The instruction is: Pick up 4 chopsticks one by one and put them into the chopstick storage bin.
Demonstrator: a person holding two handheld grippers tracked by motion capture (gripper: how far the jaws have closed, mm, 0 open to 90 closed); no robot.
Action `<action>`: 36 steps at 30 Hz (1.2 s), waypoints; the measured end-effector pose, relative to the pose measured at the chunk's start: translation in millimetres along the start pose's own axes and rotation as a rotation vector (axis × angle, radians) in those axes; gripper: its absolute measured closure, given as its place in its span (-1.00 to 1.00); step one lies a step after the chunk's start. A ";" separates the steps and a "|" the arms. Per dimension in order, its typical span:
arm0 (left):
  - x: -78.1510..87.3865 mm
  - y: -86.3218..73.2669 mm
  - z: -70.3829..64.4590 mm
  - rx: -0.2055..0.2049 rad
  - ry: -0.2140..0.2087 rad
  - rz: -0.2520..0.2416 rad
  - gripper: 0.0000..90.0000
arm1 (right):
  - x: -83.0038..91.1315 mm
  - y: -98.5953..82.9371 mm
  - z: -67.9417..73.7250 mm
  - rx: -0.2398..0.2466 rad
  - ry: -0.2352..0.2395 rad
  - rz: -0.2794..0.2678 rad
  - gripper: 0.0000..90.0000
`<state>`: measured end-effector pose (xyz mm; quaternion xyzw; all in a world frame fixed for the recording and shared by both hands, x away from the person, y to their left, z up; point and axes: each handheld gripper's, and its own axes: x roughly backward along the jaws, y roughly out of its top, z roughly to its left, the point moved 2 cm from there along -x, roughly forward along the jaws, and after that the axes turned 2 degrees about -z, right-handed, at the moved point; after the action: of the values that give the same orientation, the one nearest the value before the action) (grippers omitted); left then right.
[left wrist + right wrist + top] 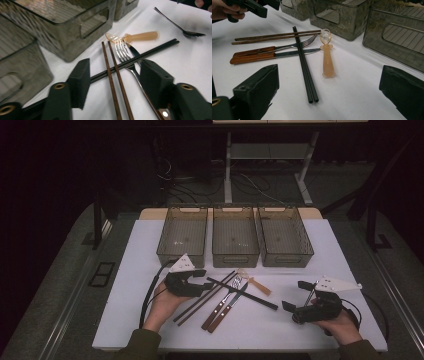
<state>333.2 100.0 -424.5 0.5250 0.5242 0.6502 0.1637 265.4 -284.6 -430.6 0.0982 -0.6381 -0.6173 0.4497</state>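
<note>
I see two rough, matt brown wooden chopsticks (112,72) under smooth matt black plastic chopsticks (304,65). The fork's glossy polished metal tines (121,50) gleam above a varnished wooden handle (253,52). The translucent orange plastic spoon (327,56) looks smooth; the smoky ribbed plastic bins (235,237) shine.

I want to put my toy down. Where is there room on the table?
The white table is bare left of the three clear bins and along the near edge between the hands. It is crowded mid-table, where the black chopsticks, wooden-handled fork and orange spoon lie.
</note>
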 end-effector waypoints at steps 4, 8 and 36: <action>-6.7 -1.8 -3.7 -0.002 -0.002 0.032 0.15 | -0.4 -0.1 0.3 0.005 0.002 0.003 -0.94; -13.6 -5.2 -5.0 0.000 0.021 0.071 0.30 | -0.3 -0.2 0.3 0.009 0.004 0.005 -0.94; -31.0 -17.9 -6.7 0.029 0.076 0.208 0.66 | 0.2 -0.6 -0.1 0.008 0.001 0.015 -0.94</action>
<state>333.7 80.0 -454.9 0.5540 0.4820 0.6754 0.0678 265.1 -285.0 -431.0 0.0956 -0.6409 -0.6115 0.4541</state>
